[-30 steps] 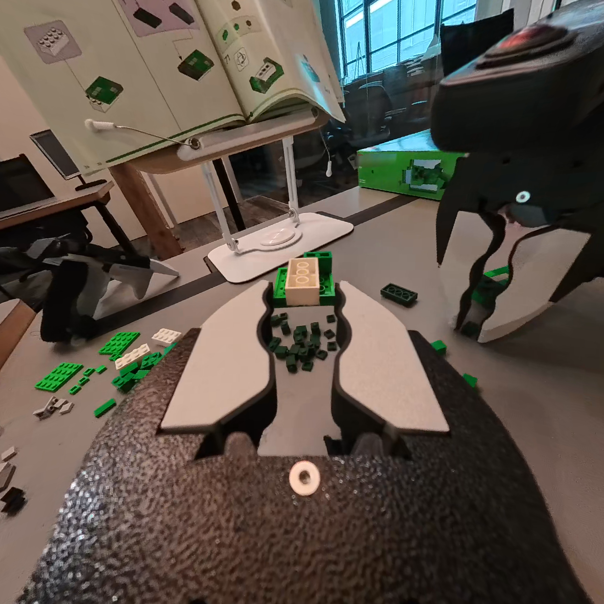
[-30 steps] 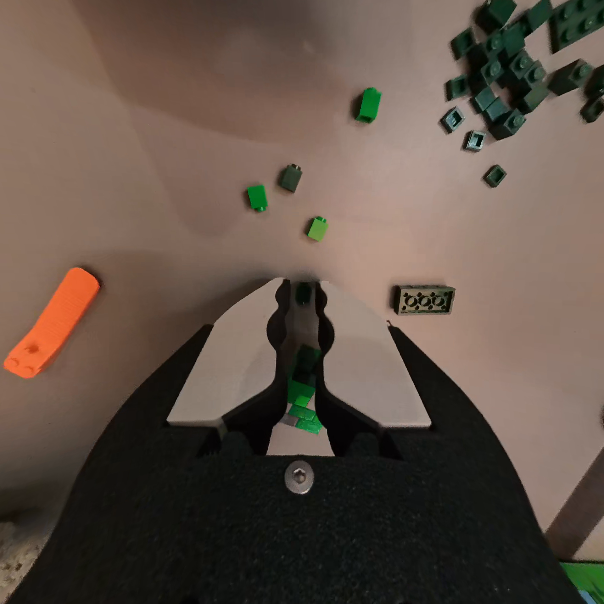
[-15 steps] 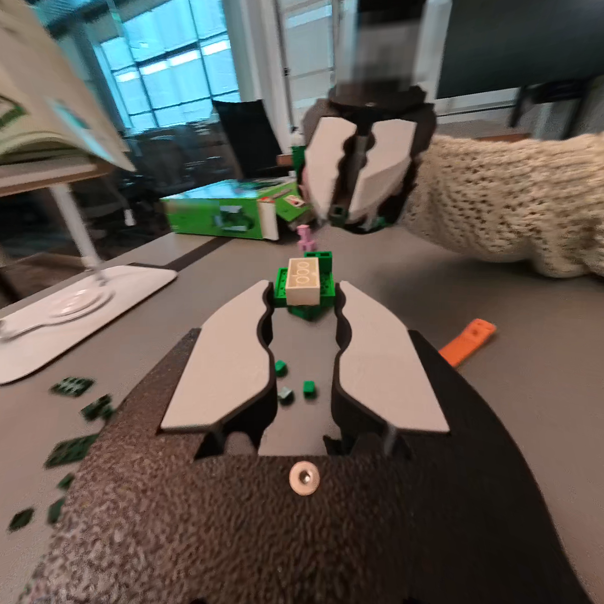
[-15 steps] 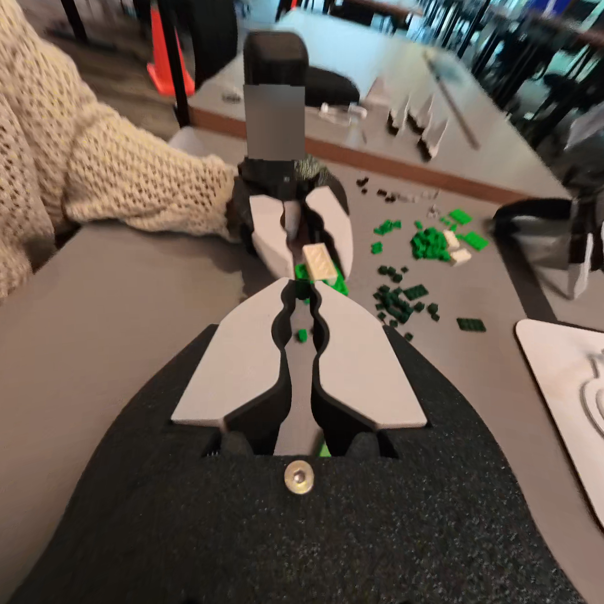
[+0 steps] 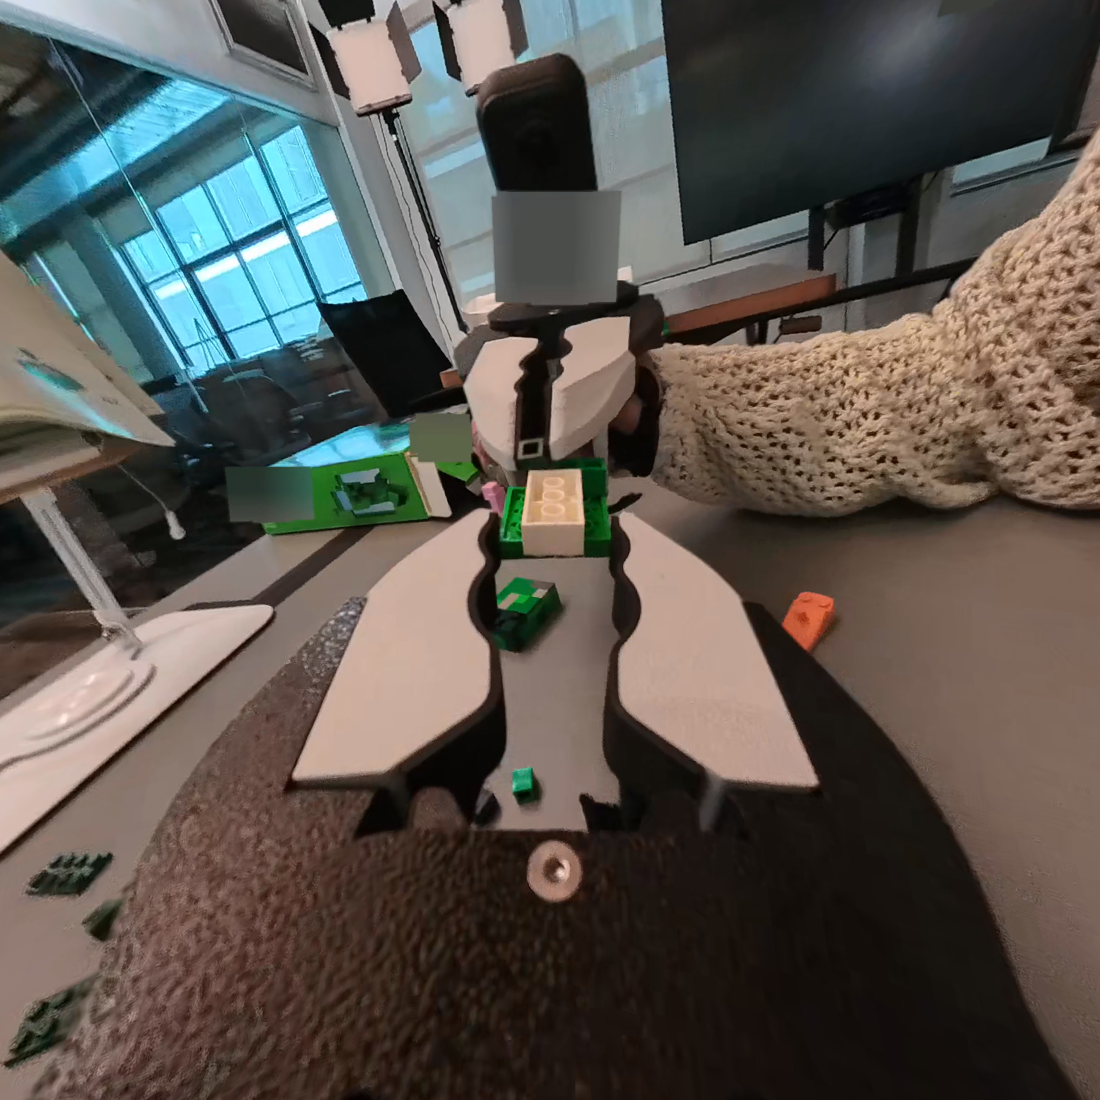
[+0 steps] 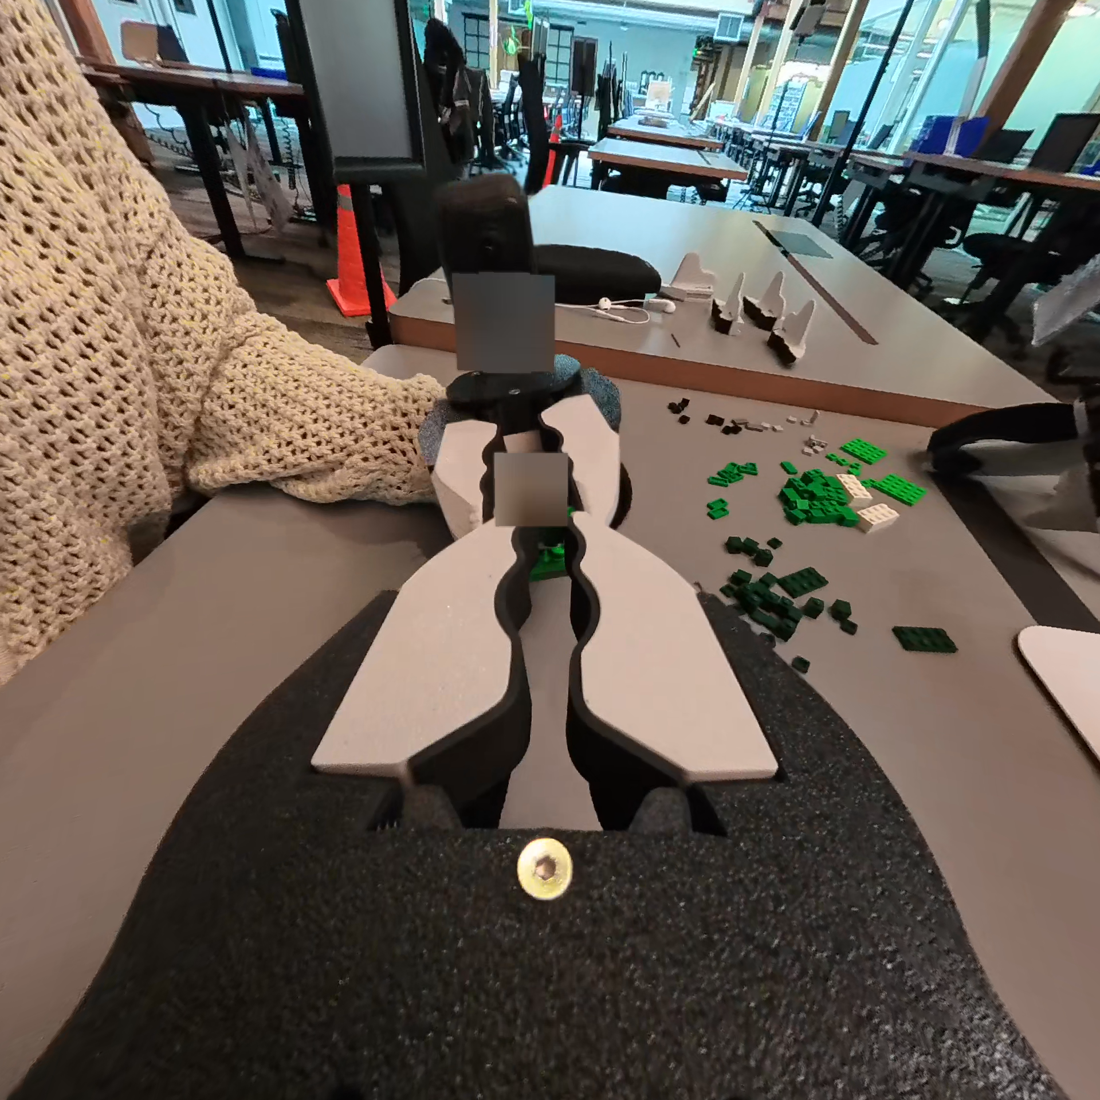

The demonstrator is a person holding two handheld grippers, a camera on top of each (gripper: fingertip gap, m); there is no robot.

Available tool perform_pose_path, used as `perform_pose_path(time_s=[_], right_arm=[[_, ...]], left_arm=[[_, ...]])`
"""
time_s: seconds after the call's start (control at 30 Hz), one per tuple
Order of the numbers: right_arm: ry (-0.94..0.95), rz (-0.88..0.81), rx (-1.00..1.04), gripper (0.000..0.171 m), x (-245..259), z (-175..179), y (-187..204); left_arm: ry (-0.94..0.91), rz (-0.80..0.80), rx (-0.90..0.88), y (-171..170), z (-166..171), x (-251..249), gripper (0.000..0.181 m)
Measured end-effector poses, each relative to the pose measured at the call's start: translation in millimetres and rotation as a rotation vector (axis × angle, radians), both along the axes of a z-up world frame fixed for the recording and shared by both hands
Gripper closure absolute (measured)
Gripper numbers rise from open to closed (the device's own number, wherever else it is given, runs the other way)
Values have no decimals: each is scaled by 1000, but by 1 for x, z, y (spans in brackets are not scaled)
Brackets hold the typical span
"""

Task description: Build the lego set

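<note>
Grey desk (image 5: 893, 595), L hand-held gripper (image 5: 553, 536) grasping green-and-white lego build (image 5: 556, 515), R hand-held gripper (image 5: 534, 449) apparently pinching dark brick (image 5: 531, 448).

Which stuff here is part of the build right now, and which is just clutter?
In use:
- left gripper
- green-and-white assembly
- right gripper
- small dark brick in its tips

Lying about:
- green block
- orange tool
- green box
- loose green pile
- earphones

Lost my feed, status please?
Left gripper shut on green-white build. Right gripper shut on small dark brick just above it. Nothing between them.
</note>
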State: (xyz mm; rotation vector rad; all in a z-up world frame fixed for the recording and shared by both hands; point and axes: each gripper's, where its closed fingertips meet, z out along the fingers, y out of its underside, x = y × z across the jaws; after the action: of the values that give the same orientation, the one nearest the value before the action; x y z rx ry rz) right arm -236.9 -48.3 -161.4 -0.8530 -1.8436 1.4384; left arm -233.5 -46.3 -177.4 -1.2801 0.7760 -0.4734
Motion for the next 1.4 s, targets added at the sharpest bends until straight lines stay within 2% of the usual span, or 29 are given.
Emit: perform_pose_path(time_s=[0.43,0.77,0.97,1.07,1.1,1.17,1.23,1.3,1.4], right_arm=[[-85,79,26,163,16,-5,-2],[-129,102,12,157,19,-9,-6],[-58,4,38,135,14,4,5],[11,-152,215,124,11,8,20],[35,-224,317,116,9,7,25],[103,-380,564,113,5,5,35],[133,-453,802,110,3,-6,34],[144,-461,967,107,-1,-19,28],[146,-442,1041,108,-6,-30,23]], left_arm=[[33,-22,32,-4,0,14,145],[33,-28,26,-4,-1,16,145],[-4,26,13,2,2,7,145],[-38,47,-31,6,0,1,145],[-48,51,-42,7,0,0,145],[-80,71,-63,11,1,-4,145],[-92,88,-86,13,-1,-8,145],[-122,82,-96,14,1,-9,145],[-134,79,-104,14,1,-9,145]])
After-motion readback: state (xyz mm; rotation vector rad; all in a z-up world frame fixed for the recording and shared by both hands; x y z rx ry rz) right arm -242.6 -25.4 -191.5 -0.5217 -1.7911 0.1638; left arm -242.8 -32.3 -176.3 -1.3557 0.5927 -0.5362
